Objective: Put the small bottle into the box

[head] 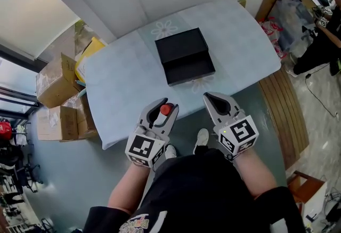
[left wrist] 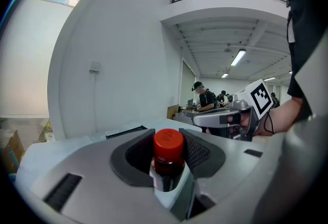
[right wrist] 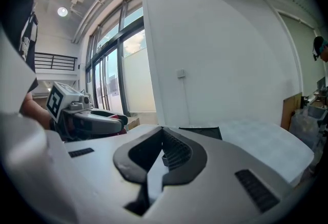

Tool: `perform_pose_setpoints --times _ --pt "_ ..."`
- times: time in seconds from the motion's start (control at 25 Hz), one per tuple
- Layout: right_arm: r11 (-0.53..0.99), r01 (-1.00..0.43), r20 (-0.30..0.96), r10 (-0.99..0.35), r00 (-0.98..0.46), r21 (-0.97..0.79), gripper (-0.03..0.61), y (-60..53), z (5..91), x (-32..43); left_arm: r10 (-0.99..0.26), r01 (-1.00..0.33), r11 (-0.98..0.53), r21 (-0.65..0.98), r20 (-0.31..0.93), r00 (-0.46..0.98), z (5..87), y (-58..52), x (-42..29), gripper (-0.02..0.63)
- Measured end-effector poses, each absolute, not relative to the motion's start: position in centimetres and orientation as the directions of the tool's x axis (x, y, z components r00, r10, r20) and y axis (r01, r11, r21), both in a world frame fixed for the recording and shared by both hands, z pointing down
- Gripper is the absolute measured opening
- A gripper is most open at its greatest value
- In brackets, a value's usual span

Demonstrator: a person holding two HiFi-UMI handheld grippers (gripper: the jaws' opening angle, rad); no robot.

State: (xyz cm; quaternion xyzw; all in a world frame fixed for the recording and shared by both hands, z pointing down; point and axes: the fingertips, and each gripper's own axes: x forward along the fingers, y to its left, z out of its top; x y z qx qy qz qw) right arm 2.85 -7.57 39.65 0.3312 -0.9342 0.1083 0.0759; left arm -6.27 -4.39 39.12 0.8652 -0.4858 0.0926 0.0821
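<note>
The small bottle (head: pixel 165 110) has a red cap and dark contents. It stands upright between the jaws of my left gripper (head: pixel 166 104), which is shut on it just short of the table's near edge. In the left gripper view the bottle (left wrist: pixel 168 154) fills the gap between the pads. My right gripper (head: pixel 213 98) hovers beside it on the right, shut with nothing in it (right wrist: pixel 163 131). The open black box (head: pixel 184 57) lies in the middle of the table (head: pixel 122 77), its tray toward me and its lid behind. Both grippers are well short of the box.
A light blue cloth covers the table. Cardboard boxes (head: pixel 56 81) are stacked on the floor at the left. A wooden pallet (head: pixel 282 104) and bags (head: pixel 287 13) are at the right, with a person (head: pixel 319 45) beyond. A wall runs behind the table.
</note>
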Motion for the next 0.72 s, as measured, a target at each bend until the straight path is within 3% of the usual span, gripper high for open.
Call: perform_pose_setpoints --times 0.72 --pt "0.82 -0.546 0.213 -0.511 -0.833 -0.17 0.009 -12.1 40.3 6.1 -0.879 -0.913 -0.407 0.037 0.256 0.403 39.9 -9.4 -2.5 0.147"
